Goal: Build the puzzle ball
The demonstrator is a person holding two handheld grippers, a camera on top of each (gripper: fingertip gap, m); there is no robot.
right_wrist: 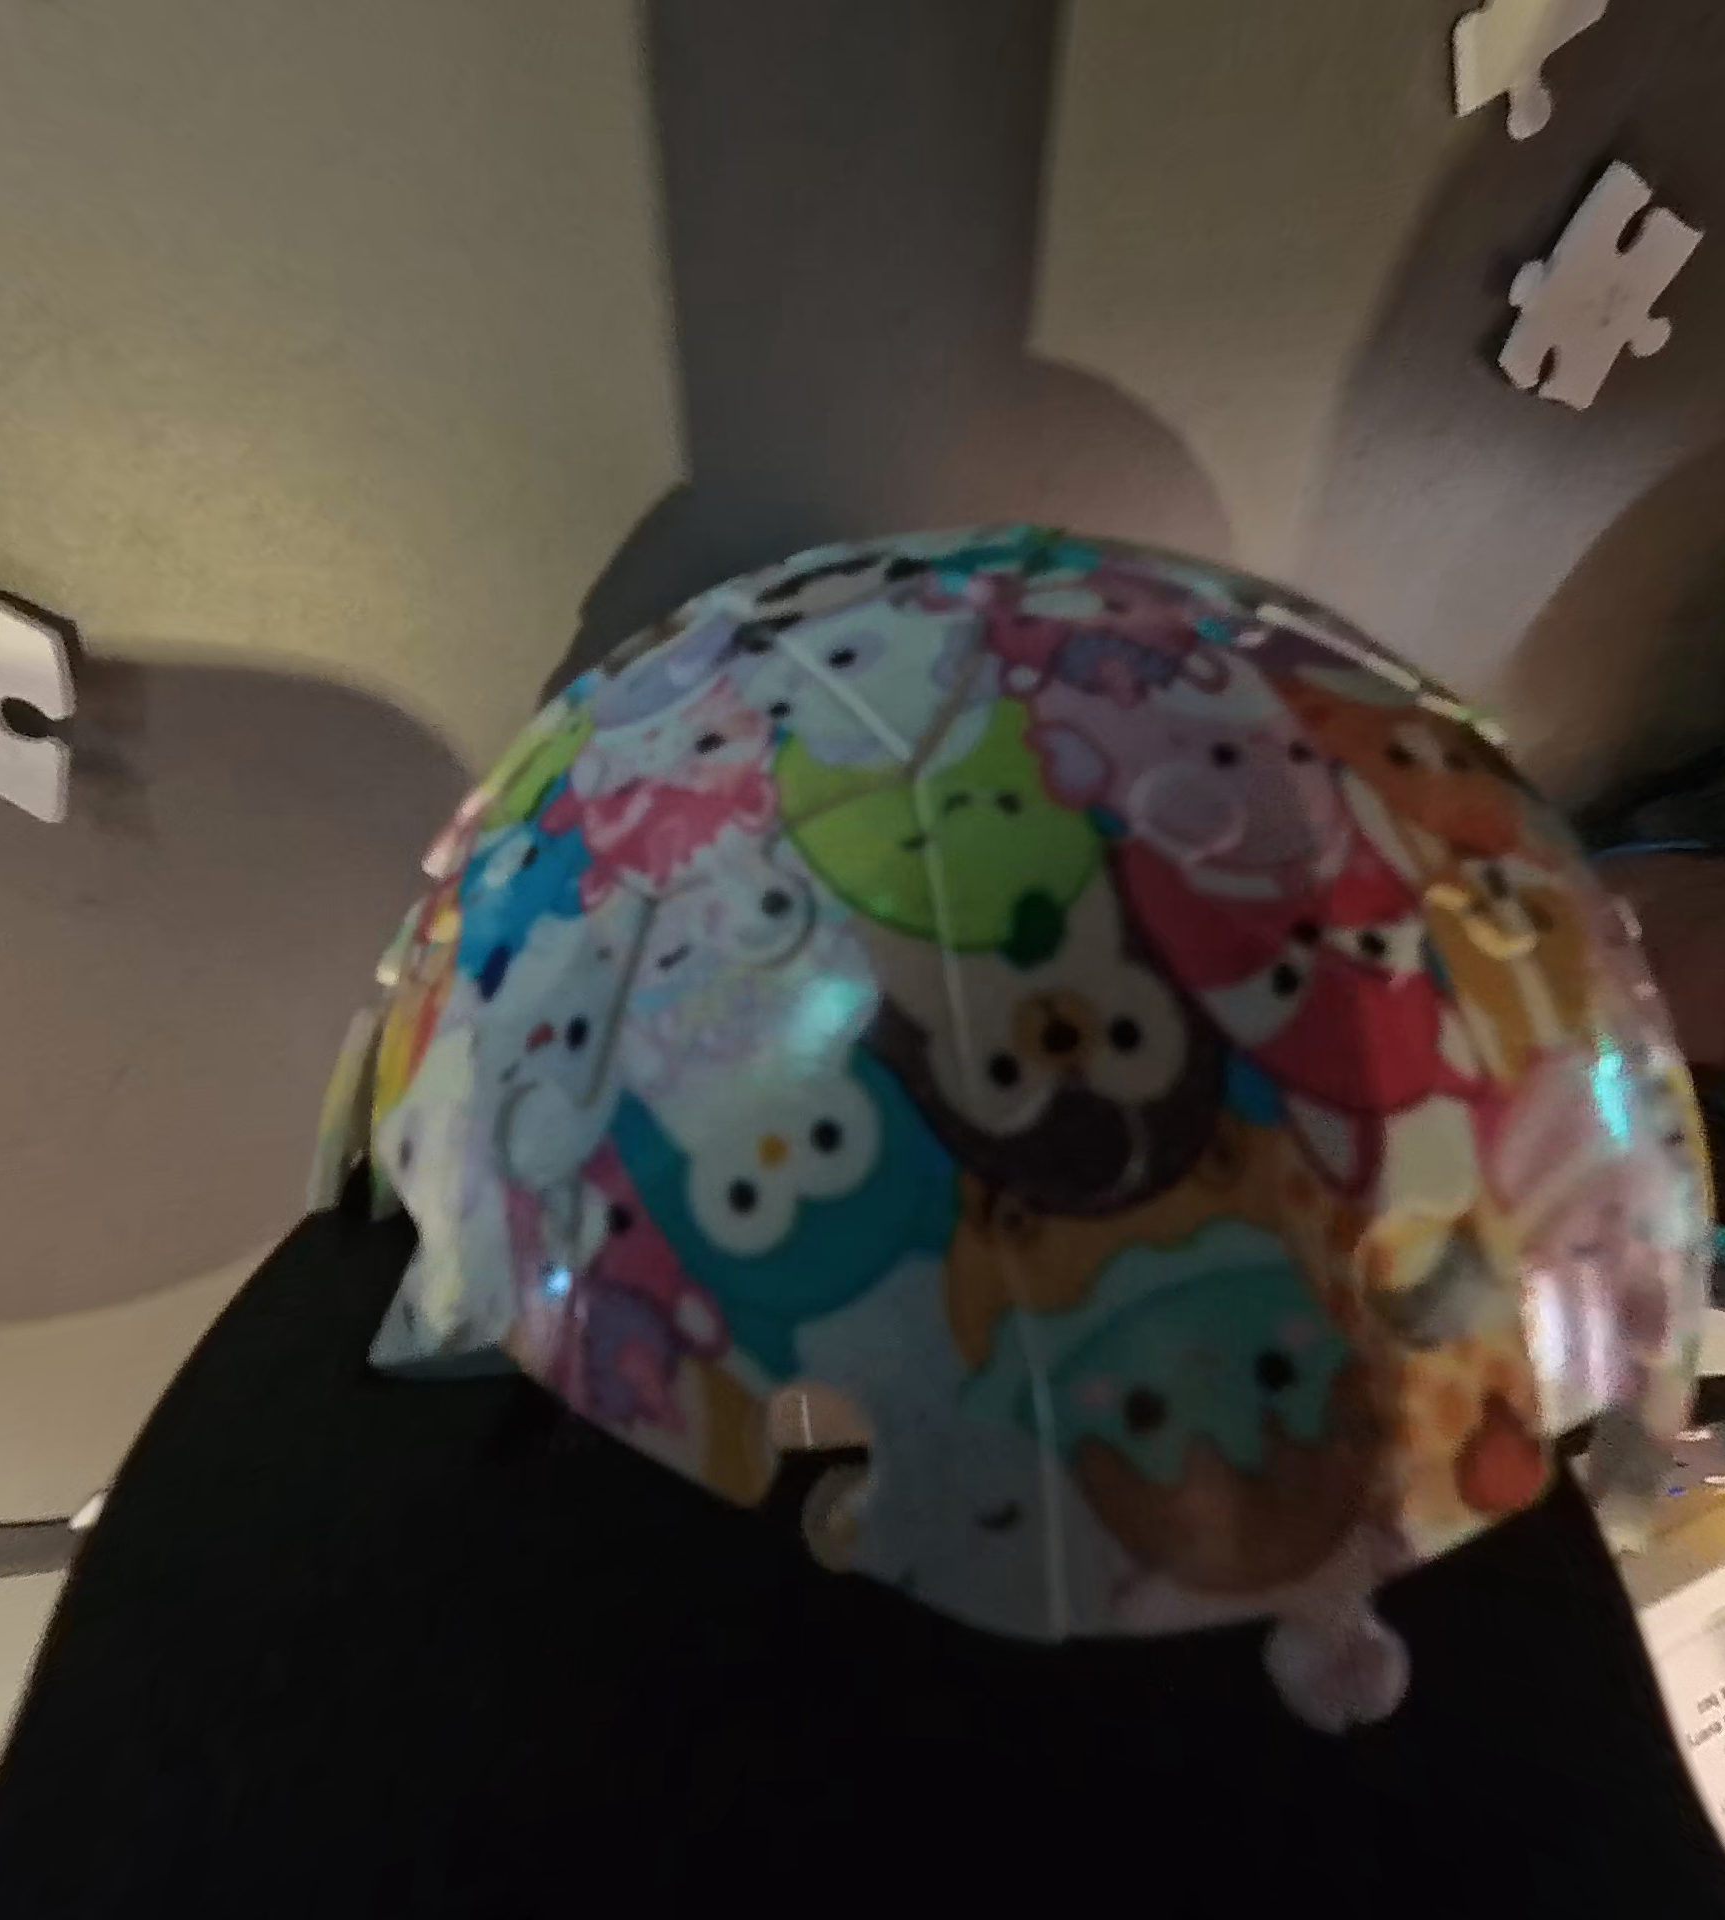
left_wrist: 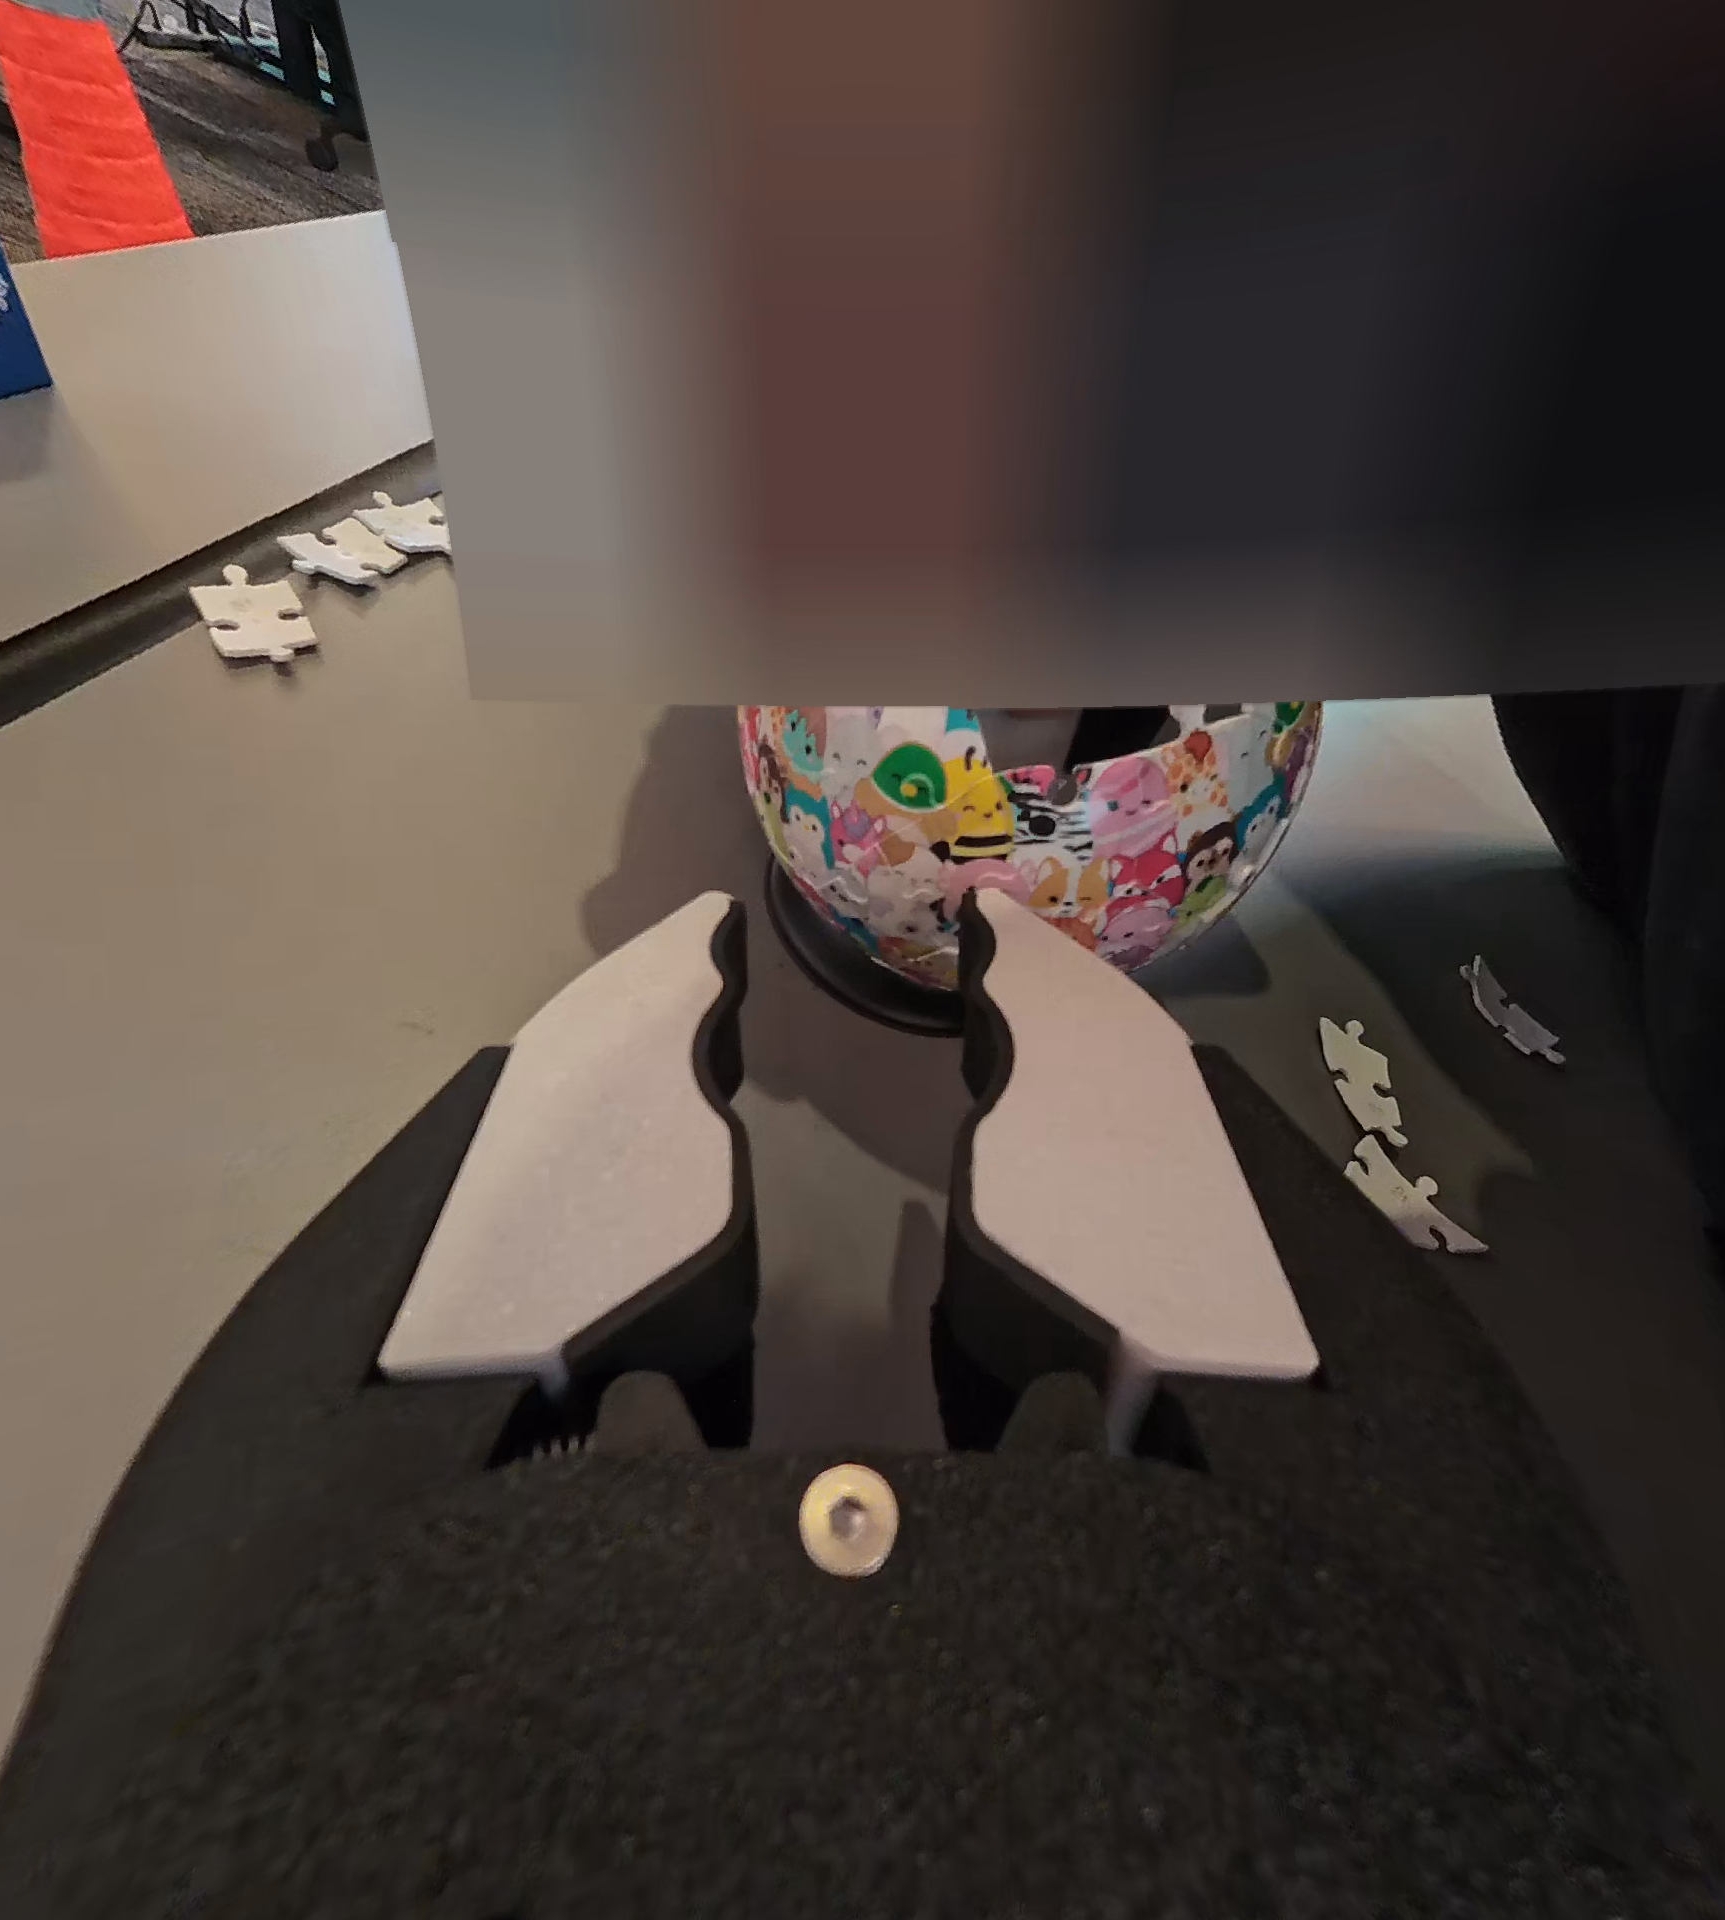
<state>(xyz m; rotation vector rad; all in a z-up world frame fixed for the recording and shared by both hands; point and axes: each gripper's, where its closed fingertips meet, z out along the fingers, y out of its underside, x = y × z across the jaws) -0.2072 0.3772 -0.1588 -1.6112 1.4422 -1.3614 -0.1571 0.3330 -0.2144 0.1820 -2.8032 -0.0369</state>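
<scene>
From my left wrist camera, the puzzle ball's top is hidden behind a large blurred patch. My right wrist view is motion-blurred: the dome section covers my right gripper's fingers, so I can't judge their grip.

The left gripper is built on a broad black body with a rough, grainy surface that widens toward the camera. A single silver screw with a hexagonal socket is set in the middle of that body. Two fingers are mounted in dark slots; each is faced on top with a pale grey, lightly speckled plate, and each is lined along its inner edge with wavy black padding. Thin pale ribs are seen at the base of both plates. In the right wrist view, only a black, blurred mass is seen of the other gripper's body; its fingers are hidden.
</scene>
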